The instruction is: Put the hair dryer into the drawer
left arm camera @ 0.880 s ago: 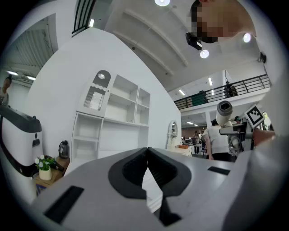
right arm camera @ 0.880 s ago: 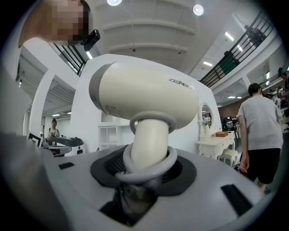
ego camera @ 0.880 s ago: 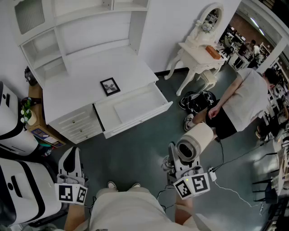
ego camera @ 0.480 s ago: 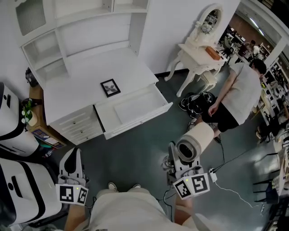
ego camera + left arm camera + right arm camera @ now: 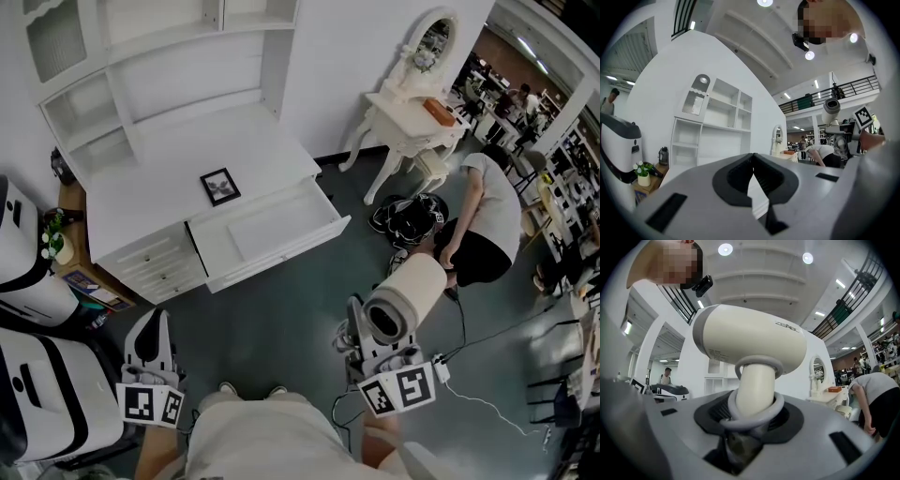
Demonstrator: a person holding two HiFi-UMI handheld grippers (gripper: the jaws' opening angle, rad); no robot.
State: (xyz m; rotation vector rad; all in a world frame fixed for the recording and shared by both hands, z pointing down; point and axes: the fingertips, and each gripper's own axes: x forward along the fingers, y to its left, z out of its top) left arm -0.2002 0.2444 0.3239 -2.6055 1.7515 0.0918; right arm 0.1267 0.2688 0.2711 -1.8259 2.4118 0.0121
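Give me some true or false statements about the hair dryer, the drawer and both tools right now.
1. The right tool grips the hair dryer by its handle. True.
2. The drawer is pushed shut. False: it stands pulled open.
3. The left tool holds a bottle. False: its jaws are together on nothing.
4. A person bends over near the dressing table. True.
5. The hair dryer already lies in the drawer. False: it is held above the floor, apart from the drawer.
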